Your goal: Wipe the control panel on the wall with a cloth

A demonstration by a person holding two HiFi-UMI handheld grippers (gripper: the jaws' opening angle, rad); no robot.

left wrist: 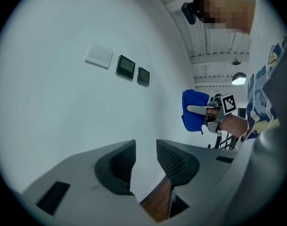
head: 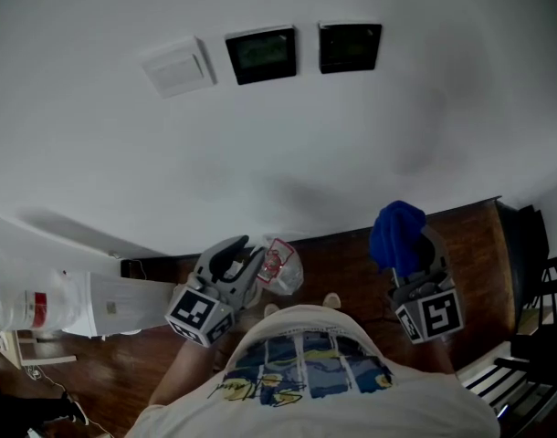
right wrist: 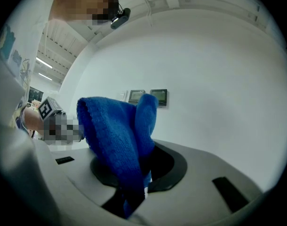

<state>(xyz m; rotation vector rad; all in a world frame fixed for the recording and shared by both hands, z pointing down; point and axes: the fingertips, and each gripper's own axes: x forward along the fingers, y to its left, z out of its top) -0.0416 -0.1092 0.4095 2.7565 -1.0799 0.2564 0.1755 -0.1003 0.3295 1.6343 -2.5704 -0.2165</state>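
Control panel: dark square unit, thin frame, glossy face w/ faint greenish screen, mounted high on the white wall. Twin unit just beside it on the right; white switch plate on its left, matte, tilted slightly in the head view. All three untouched.

Cloth: bright blue, knit/terry texture, bunched into an upright fold w/ a visible hem. It sits low, well apart from the panel and short of the wall.

Right gripper: jaws clamped on the cloth's lower end; most of the fabric stands up above them, loose and floppy.

Left gripper: jaws apart by a narrow gap, ribbed pads, nothing between, only wall and wooden floor seen through. Held low, beside the body.

Step, as judged: approach. Cloth is secured, wiping not yet begun. Next move calls for lifting the right gripper up and fwd until the fold meets the panel face, then light strokes. The soft bunch will likely flop, so it needs pressing flat. Glossy face probably smears; gentle pressure suits it.

Around: crinkled clear plastic wrapper w/ red print near the left gripper; black chair at right.
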